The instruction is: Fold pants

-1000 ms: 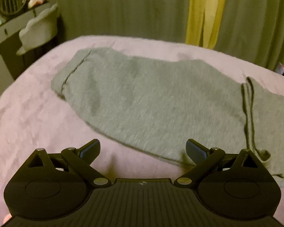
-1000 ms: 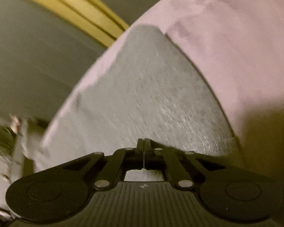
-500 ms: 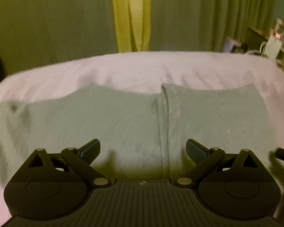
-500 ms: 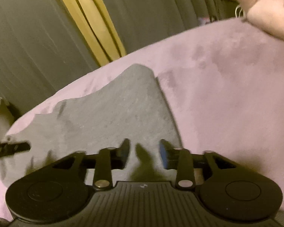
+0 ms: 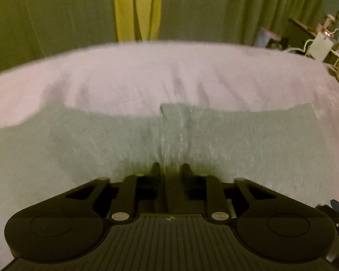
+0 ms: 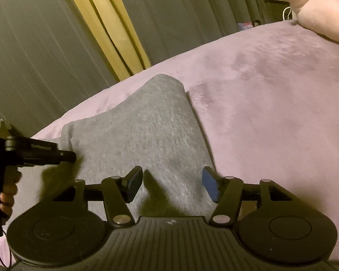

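1. Left gripper (image 5: pixel 169 169): jaws nearly shut, pinching a raised ridge of pants (image 5: pixel 79 149) fabric between fingers (image 5: pixel 155 169); fold runs straight ahead from the tips.
2. Right gripper (image 6: pixel 172 181): jaws wide apart, blue pads (image 6: pixel 211 186) showing, nothing held; hovers over near edge of pants (image 6: pixel 142 131), cloth lying between and under the fingers. Contact w/ cloth: can't tell.
3. Pants: grey knit, flat on pink blanket (image 5: pixel 147 72). Left view: cloth spans full width in front of gripper, far edge w/ a step where layers overlap. Right view: narrower section, tapering to a rounded end toward curtain (image 6: pixel 106 27).
4. Left view only: dresser w/ white box + cables (image 5: pixel 321 45) at far right; yellow curtain strip (image 5: pixel 136 6) centred behind bed.
5. Right view only: left gripper's body (image 6: pixel 34 153) seen side-on at left edge, tip pressed to cloth, w/ person's hand (image 6: pixel 8 192) on its grip; pink plush toy (image 6: pixel 323 15) top right on blanket (image 6: pixel 271 90).
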